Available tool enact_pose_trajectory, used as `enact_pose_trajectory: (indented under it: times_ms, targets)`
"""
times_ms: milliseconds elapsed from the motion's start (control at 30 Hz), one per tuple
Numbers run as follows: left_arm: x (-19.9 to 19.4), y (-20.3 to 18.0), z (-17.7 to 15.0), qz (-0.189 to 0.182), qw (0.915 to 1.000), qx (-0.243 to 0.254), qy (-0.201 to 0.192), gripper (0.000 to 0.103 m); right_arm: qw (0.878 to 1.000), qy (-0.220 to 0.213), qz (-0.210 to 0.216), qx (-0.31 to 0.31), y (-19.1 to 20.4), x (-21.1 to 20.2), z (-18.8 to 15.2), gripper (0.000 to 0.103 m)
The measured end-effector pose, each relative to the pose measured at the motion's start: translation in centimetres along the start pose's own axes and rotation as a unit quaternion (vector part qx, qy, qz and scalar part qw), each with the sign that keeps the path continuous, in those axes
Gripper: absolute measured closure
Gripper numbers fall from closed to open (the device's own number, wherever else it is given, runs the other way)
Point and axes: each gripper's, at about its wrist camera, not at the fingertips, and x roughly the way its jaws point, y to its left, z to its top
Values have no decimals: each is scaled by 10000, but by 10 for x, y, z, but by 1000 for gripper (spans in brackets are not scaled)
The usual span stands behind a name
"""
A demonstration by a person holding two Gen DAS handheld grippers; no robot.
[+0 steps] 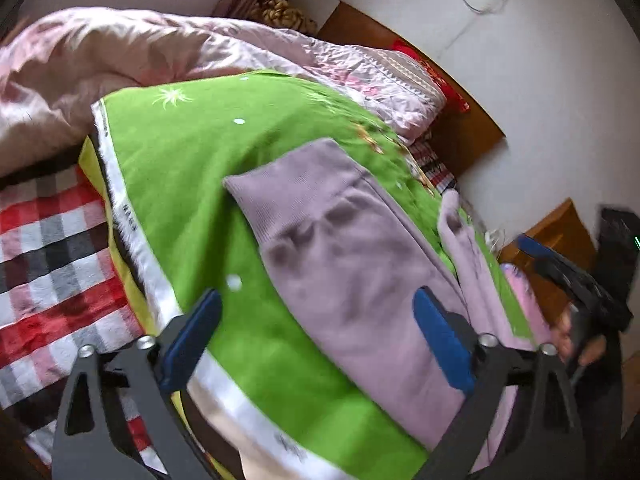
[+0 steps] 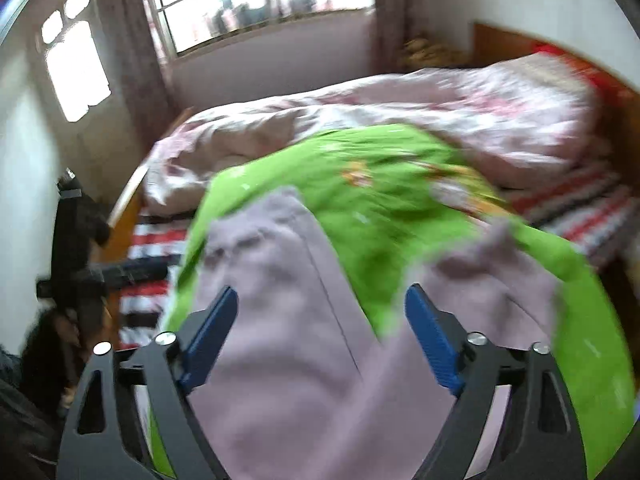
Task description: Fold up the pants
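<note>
Lilac pants (image 1: 360, 264) lie spread on a green cloth (image 1: 192, 168) over the bed (image 1: 48, 248), waistband toward the pink quilt (image 1: 120, 52). The left hand-held gripper (image 1: 320, 332) hangs above them, jaws wide and empty. The right hand-held gripper (image 2: 320, 328) hangs likewise over the legs, holding nothing.

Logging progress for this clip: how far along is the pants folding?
Done: the lilac pants lie on the green blanket, legs apart, no fold visible. In hand: nothing; the left gripper and right gripper are both open above the fabric. Left: grasping the pants and every fold.
</note>
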Motion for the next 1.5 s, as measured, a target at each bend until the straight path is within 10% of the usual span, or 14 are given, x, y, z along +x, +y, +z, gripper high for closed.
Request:
enact_pose_trajectory:
  times_ms: [233, 500, 633, 900, 1100, 1233, 1333, 1500]
  targets:
    - [45, 17, 18, -135, 9992, -341, 134, 21, 9937, 892, 631, -261, -14, 131, 60, 39]
    - [61, 26, 31, -33, 9986, -503, -176, 22, 9844, 1140, 1211, -581, 0, 163, 61, 66]
    - [61, 27, 36, 136, 9985, -404, -334, 93, 9905, 863, 924, -543, 4, 154, 66, 88]
    - [46, 28, 58, 484, 9968, -164, -615, 95, 9935, 574, 557, -811, 21, 152, 85, 89]
    - [63, 45, 55, 646, 9969, -163, -425, 84, 9954, 721, 368, -518, 13, 178, 71, 83]
    - [26, 19, 60, 1904, 9752, -34, -1125, 22, 9992, 294, 217, -180, 2, 125, 90, 39]
    - [0, -18, 55, 1512, 9775, 333, -1430, 3, 9996, -278, -17, 77, -22, 64, 91, 30]
    - [33, -82, 20, 429, 9887, 1406, -301, 2, 9893, -310, -961, 1055, -115, -16, 30, 30]
